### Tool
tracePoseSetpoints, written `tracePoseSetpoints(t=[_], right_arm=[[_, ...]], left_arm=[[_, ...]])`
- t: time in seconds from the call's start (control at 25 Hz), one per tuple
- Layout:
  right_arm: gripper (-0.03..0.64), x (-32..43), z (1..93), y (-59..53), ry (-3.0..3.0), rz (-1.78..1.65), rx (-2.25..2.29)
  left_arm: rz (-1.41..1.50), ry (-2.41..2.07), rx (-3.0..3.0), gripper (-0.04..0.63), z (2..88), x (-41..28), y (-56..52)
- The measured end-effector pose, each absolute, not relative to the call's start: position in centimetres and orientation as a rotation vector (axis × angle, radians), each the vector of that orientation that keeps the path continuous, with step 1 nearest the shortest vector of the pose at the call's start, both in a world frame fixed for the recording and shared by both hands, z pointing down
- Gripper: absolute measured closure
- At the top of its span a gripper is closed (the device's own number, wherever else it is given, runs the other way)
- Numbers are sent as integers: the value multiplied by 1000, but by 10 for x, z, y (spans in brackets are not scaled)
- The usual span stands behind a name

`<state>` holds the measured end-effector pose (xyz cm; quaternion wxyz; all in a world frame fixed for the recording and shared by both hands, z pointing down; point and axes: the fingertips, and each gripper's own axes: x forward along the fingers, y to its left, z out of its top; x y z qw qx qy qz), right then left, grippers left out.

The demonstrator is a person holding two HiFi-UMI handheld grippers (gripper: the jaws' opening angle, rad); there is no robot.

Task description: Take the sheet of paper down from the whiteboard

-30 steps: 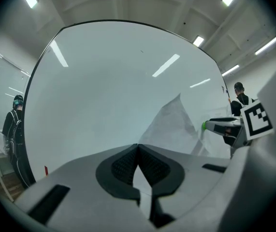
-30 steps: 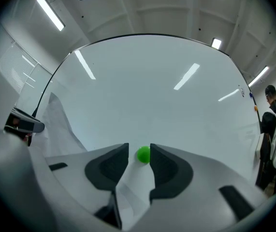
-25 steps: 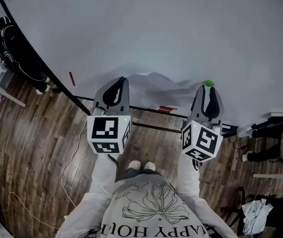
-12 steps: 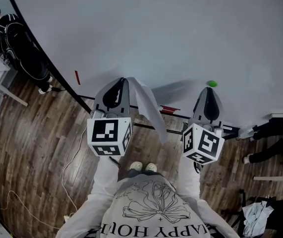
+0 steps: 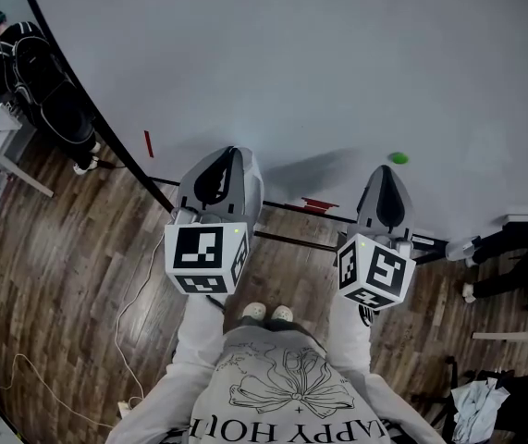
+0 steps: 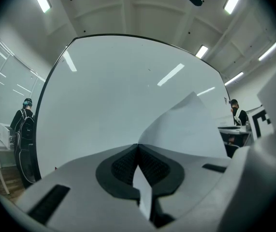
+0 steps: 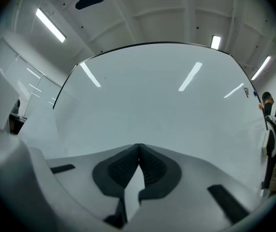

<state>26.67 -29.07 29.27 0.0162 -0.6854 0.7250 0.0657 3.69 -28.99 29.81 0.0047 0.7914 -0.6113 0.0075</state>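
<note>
The white sheet of paper (image 6: pixel 191 124) is off the whiteboard (image 5: pixel 337 54). One edge is pinched in my left gripper (image 6: pixel 138 146), which is shut on it. From there the sheet curls up to the right. In the head view it hangs close along the right side of the left gripper (image 5: pixel 229 153) as a pale strip (image 5: pixel 252 191). My right gripper (image 5: pixel 383 169) points at the board just below a green magnet (image 5: pixel 397 157) that stays stuck there. Its jaws (image 7: pixel 138 146) have just been closing and now meet with nothing between them.
A person in dark clothes (image 5: pixel 32 72) stands by a table (image 5: pixel 5 146) at the far left, and another person (image 7: pixel 273 124) stands at the right. A red marker (image 5: pixel 148 143) and a red item (image 5: pixel 319 203) lie along the board's lower edge. Cables (image 5: pixel 134 285) trail on the wood floor.
The sheet's right side came off the board by the green magnet and swung down; the paper now hangs folded against the left gripper. The right gripper has drawn back a little from the magnet.
</note>
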Motion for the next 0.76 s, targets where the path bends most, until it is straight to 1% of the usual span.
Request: tracePoseSetpoints(t=[0.76], right_arm=[[614,264,296,-290,2285,205,-2132]], left_arm=[[27,-1898,2486,591,299,44,-288]])
